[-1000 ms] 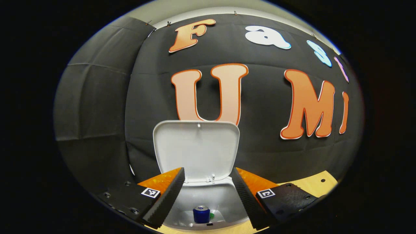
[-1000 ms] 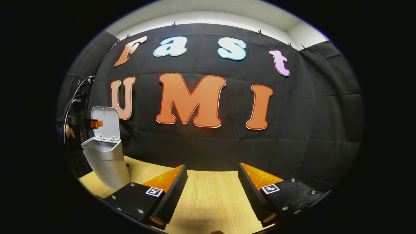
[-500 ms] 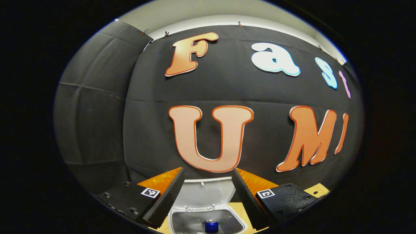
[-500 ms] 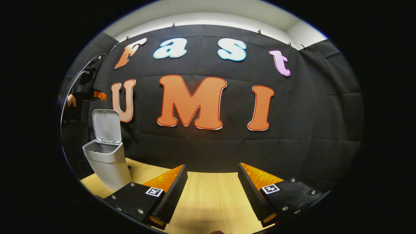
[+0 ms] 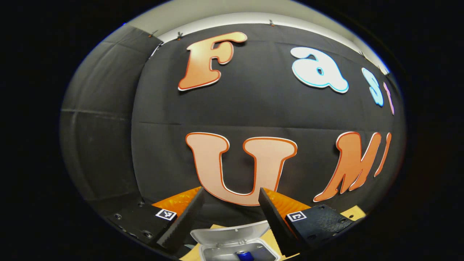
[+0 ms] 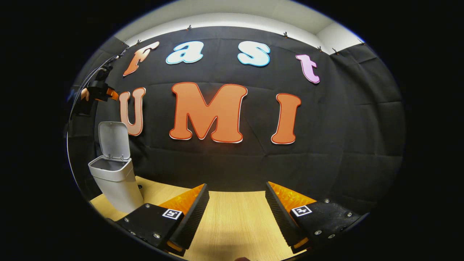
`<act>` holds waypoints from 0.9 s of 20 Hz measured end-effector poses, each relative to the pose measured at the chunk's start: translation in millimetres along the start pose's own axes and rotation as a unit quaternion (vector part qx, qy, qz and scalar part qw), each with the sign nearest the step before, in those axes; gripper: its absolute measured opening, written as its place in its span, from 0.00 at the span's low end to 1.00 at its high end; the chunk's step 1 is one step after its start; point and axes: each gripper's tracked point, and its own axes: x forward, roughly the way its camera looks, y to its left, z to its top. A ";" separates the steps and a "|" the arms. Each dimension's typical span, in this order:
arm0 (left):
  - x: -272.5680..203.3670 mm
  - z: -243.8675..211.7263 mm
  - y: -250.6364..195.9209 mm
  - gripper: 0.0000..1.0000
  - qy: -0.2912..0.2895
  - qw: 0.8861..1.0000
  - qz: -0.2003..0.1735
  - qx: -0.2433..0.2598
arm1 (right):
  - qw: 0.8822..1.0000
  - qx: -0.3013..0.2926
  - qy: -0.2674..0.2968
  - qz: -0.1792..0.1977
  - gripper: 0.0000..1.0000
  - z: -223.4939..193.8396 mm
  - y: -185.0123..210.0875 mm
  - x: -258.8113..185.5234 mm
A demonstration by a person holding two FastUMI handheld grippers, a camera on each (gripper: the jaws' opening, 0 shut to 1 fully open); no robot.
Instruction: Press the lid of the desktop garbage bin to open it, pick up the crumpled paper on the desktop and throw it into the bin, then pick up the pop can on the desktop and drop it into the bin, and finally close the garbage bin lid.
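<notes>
Pop can in the bin, lid up.
The left gripper hung released above the open garbage bin; the pop can sat inside. The right gripper gaped empty over the desktop.

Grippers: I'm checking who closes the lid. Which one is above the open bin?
The left gripper: it hangs open above the bin, looking down at the pop can inside. The right gripper is low over the desktop, beside the bin.
</notes>
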 end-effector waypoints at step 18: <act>57.1 -130.8 -6.5 0.95 0.361 0.931 -0.051 -0.038 | 1.000 -0.007 -0.001 -0.014 0.94 -2.3 -11.6 2.9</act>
